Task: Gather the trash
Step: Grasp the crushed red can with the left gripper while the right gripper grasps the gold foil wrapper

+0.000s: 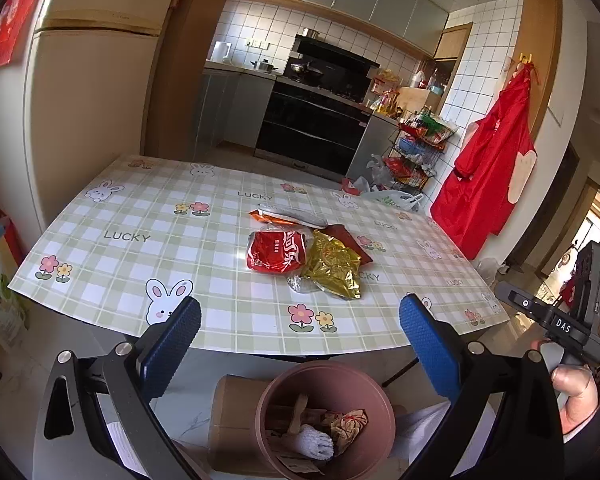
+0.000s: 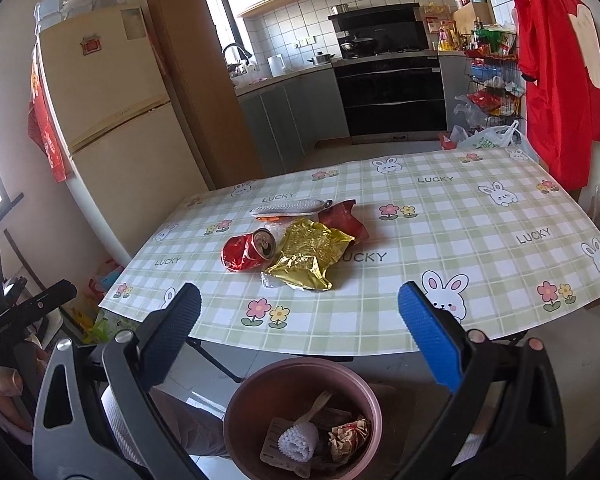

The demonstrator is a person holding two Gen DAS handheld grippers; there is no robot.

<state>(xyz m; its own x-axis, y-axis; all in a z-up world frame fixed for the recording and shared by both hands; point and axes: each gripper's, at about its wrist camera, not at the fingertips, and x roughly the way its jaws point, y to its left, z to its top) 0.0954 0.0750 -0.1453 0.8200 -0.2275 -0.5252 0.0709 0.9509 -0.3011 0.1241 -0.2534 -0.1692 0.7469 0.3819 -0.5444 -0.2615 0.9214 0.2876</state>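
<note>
Gaping left gripper [image 1: 300, 320] above pink bin [image 1: 276, 388]

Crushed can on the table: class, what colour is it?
The can is red with white lettering and a silver top, shown best in the right wrist view.

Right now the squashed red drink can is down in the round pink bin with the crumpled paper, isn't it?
No. The squashed red drink can lies on the checked table, beside the gold foil wrapper. The right wrist view shows it; the round pink bin does hold crumpled paper.
</note>
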